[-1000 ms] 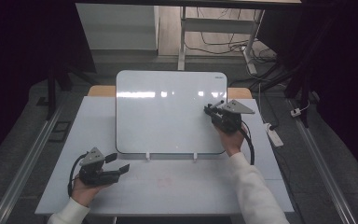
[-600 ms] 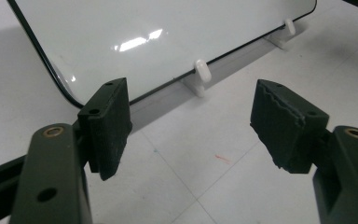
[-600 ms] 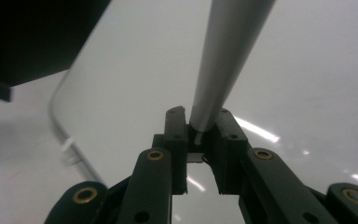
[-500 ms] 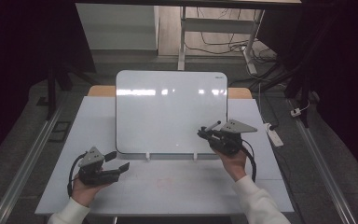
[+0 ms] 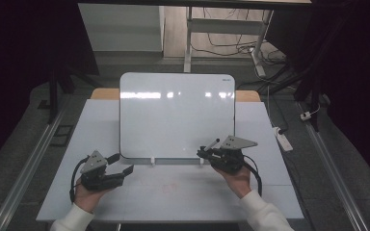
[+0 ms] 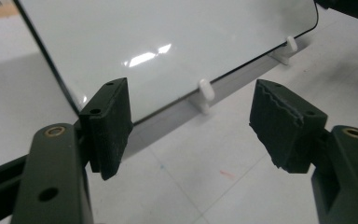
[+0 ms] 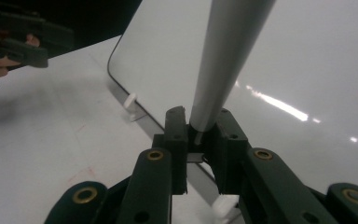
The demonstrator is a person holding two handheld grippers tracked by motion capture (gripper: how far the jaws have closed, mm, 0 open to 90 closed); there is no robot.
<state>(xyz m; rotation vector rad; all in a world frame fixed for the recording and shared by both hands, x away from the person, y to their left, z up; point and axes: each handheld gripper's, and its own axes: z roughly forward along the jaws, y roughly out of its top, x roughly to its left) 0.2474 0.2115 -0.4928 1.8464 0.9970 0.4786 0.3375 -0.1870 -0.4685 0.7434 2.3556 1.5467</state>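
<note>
From my remote station I note the whiteboard (image 5: 177,115) propped at a slant on the white table (image 5: 270,192), its lower edge seated against two small white pegs (image 6: 205,91) that act as its only holder; nothing else sits in that rest. My right gripper (image 5: 211,153) is at the board's lower right corner, and in the right gripper view its jaws are clamped tight on a grey marker (image 7: 223,65), whose barrel runs up and away from the pads across the face of the board. In the high view the marker (image 5: 213,144) shows as a thin dark rod slanting up from that gripper, with its far end over the board's bottom margin; whether the tip touches the surface I cannot tell. My left gripper (image 5: 125,169) rests low on the table just off the board's lower left corner, jaws spread wide and holding nothing; through the gap in the left gripper view I see bare tabletop with a faint red mark (image 6: 227,174) and the board's edge beyond. The board's surface appears blank apart from glare.
</note>
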